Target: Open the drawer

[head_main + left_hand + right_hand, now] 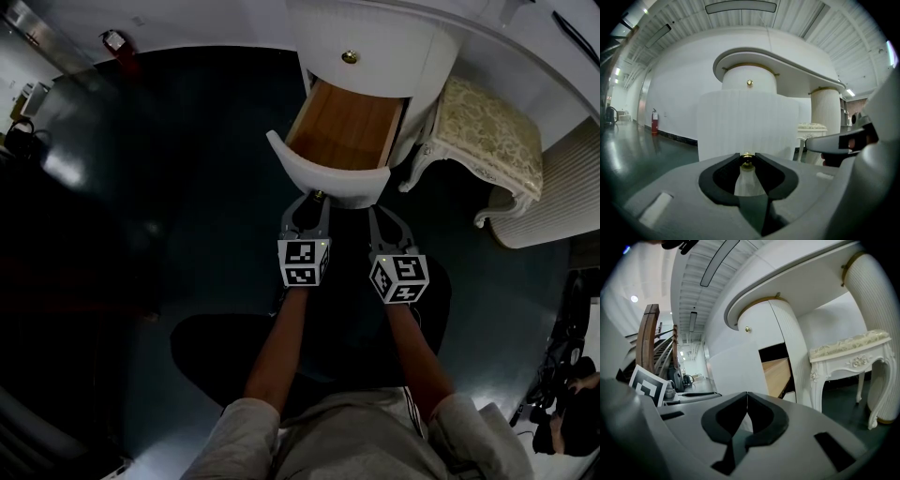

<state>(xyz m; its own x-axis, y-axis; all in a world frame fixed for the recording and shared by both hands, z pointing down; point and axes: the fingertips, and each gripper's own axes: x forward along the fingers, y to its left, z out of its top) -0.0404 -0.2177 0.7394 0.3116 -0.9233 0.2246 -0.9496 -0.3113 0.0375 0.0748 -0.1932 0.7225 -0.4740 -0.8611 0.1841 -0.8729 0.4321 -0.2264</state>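
Note:
The lower drawer of a white rounded cabinet stands pulled out, its bare wooden floor showing. Its curved white front fills the middle of the left gripper view. My left gripper is at that front, its jaw tips closed on the small brass knob. My right gripper hangs just to the right of it, a little short of the drawer front, shut with nothing between its tips. The open drawer shows from the side in the right gripper view.
Above the open drawer is a closed drawer with its own brass knob. A white carved stool with a pale cushion stands right of the cabinet. A red fire extinguisher sits by the far wall. Dark glossy floor lies all round.

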